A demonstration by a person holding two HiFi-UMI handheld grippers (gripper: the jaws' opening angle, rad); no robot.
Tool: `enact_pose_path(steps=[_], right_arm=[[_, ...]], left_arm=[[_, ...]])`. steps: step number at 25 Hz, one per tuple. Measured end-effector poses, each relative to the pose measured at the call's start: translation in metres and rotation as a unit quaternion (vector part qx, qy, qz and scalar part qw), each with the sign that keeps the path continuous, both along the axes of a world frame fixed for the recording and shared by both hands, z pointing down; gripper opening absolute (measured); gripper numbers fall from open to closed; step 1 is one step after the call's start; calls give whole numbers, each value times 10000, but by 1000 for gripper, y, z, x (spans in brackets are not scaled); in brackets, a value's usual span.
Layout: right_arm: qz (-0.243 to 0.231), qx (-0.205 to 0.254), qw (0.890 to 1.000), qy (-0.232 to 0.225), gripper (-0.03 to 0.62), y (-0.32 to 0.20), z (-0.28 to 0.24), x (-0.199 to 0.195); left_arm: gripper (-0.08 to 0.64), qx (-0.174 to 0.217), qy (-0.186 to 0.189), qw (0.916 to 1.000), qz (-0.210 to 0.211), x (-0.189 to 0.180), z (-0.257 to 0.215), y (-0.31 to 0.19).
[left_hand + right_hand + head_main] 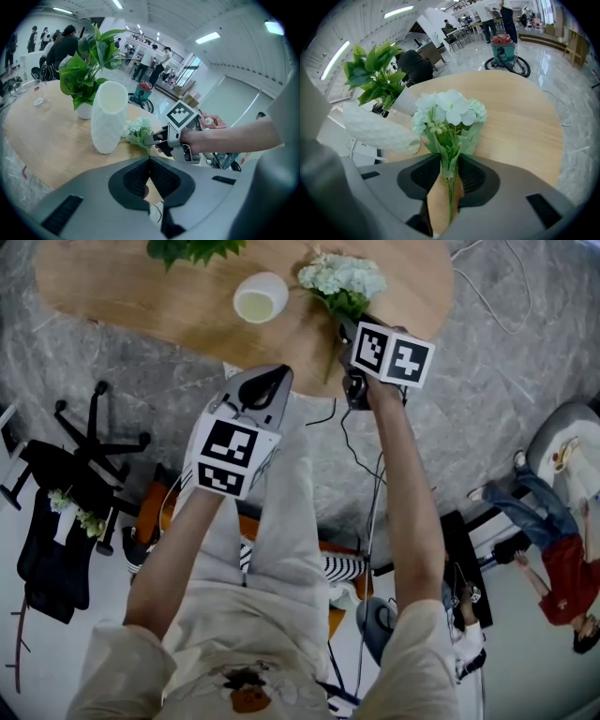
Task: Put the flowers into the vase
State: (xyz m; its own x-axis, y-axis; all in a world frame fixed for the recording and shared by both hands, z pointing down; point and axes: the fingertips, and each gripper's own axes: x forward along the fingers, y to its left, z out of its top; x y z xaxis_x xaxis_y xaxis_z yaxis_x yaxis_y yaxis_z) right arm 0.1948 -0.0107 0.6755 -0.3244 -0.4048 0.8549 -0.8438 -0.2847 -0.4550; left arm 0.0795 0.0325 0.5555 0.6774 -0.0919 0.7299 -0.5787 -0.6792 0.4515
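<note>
Flowers (450, 110) sit at lower centre of the right gripper view, a small bunch of white blossoms on thin green stems. The right gripper (449, 161) pinches the stems and lower leaves between its pads, just below the heads. The bunch is judged light, soft and easily crushed: the stems will bend and the blossoms will bruise. The proper place to hold it is therefore low on the gathered stems, with moderate pressure, never on the heads. The left gripper (149, 160), at lower centre of its own view, has its jaws pressed together with nothing between them. Beyond it, the bunch lies near the edge of the wooden table (42, 136). The white vase (108, 117) stands upright just beside the blossoms, left of centre, mouth unobstructed. A potted plant (86, 70) stands behind the vase, at upper left.
</note>
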Motion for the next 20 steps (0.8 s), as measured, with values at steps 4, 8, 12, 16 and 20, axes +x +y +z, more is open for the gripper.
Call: enact_pose_path(steps=[4,8,12,16,20], right_arm=[[-109,-251,9996,74,114,-1,7,0],[-214,-389,9988,192,53,-3,11,-2],[-186,-305,9992,171,28,-4,9,-5],[-94,-124,9997,162,21,-3,3,-4],[-37,63,9997,248,21,-2,-6,-3]], left_arm=[[3,-35,12,10000,-34,0,1,0],[3,4,7,10000,-51,-3,2,0],[3,70,42,9999,-94,-3,-4,-5],[3,97,50,9999,-98,-6,-7,-8],[3,143,35,9999,-69,-10,-6,-9]])
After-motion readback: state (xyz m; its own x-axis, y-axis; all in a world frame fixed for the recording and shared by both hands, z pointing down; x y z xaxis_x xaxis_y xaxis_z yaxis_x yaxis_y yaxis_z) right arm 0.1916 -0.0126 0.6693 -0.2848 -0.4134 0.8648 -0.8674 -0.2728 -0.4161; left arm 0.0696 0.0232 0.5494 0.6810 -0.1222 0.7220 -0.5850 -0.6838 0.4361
